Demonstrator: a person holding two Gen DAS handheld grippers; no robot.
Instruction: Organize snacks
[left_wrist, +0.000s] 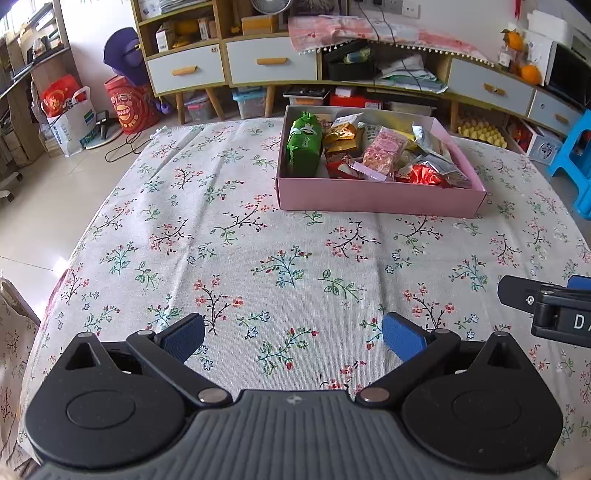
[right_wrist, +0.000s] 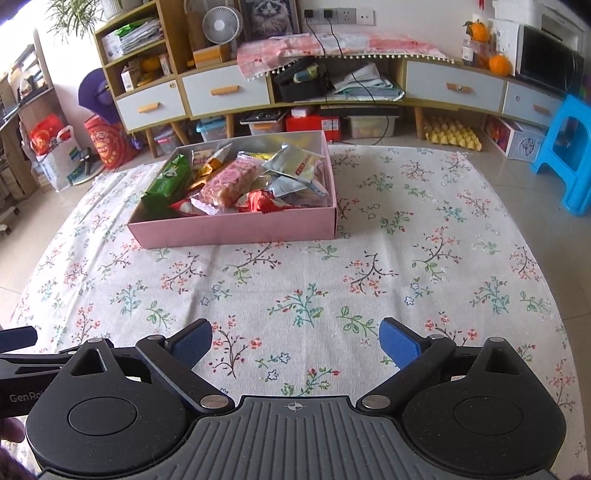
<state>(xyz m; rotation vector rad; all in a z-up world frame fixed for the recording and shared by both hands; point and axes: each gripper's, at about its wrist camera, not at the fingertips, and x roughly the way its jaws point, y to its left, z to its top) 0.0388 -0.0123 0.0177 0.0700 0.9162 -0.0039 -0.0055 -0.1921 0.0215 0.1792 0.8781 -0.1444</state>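
A pink box (left_wrist: 376, 197) (right_wrist: 236, 230) stands on the floral tablecloth, filled with several wrapped snacks. Among them are a green packet (left_wrist: 304, 146) (right_wrist: 166, 184), a pink-wrapped bar (left_wrist: 384, 149) (right_wrist: 231, 181), a red wrapper (left_wrist: 421, 175) (right_wrist: 260, 201) and silver packets (left_wrist: 432, 147) (right_wrist: 295, 170). My left gripper (left_wrist: 293, 338) hovers over the near part of the cloth, open and empty, well short of the box. My right gripper (right_wrist: 295, 345) is likewise open with nothing between its blue pads. Each gripper's body shows at the edge of the other's view.
The floral cloth (left_wrist: 258, 258) covers the table around the box. Beyond the far edge stand a low cabinet with drawers (right_wrist: 221, 92), red bags (left_wrist: 129, 103) on the floor at left and a blue stool (right_wrist: 569, 147) at right.
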